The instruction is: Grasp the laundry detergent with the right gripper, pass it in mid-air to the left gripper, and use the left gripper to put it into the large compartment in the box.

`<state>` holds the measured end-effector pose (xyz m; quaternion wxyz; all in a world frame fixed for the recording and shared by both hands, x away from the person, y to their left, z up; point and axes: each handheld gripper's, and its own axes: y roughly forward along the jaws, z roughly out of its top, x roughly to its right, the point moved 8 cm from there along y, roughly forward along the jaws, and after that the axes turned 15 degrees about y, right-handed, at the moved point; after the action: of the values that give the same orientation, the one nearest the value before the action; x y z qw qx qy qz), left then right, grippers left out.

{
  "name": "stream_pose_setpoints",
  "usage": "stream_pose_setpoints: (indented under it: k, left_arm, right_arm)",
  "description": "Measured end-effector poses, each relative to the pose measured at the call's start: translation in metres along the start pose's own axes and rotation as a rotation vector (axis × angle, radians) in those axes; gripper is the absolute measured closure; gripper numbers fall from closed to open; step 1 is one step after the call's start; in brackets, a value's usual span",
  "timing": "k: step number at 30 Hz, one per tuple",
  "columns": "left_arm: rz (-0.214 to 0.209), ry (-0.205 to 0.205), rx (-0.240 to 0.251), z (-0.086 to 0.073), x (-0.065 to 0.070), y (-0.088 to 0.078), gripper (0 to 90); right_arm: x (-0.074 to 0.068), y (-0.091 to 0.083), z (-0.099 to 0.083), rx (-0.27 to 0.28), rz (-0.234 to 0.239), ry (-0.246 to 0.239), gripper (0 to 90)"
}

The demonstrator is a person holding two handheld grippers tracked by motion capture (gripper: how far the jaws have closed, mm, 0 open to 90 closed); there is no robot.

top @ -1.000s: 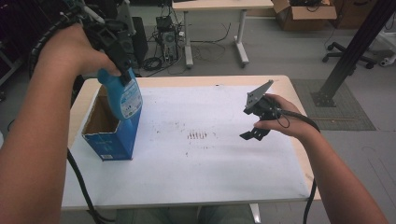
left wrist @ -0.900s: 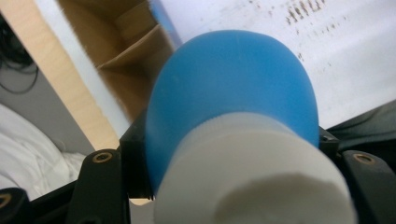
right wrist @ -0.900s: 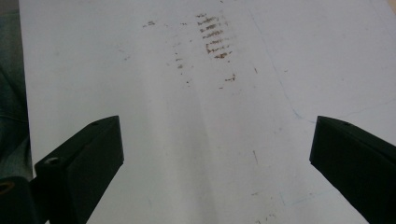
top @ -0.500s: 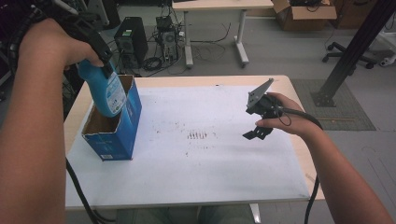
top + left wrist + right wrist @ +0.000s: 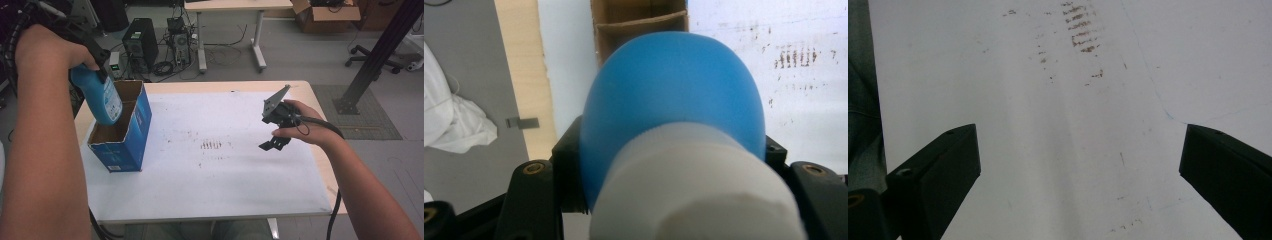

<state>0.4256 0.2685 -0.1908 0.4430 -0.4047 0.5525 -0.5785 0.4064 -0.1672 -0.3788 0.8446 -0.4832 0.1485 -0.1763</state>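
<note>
My left gripper point(image 5: 92, 60) pinches the blue plastic bottle with white cap point(image 5: 97, 97) above the open blue cardboard box point(image 5: 131, 137), perhaps partly inside; my right gripper point(image 5: 272, 127) hovers spread over the white table sheet point(image 5: 225, 185).

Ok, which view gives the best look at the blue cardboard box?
The high view: the blue cardboard box shows whole there, open-topped, at the table's left, with the blue bottle in the left gripper above its opening. The left gripper view catches just a strip of the box's brown inside past the bottle. The right gripper view faces the white tabletop.
</note>
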Motion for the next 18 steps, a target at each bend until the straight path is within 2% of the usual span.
stream_pose_setpoints:
  k: [7, 18]
  left_arm:
    - [-0.001, -0.005, -0.009, -0.002, -0.004, 0.010, 38.1]
    - [-0.015, 0.012, -0.029, -0.002, -0.004, 0.033, 38.1]
  right_arm:
    - [0.001, 0.001, 0.001, 0.001, 0.001, 0.002, 3.1]
    - [-0.002, 0.003, 0.002, -0.004, 0.006, -0.004, 3.2]
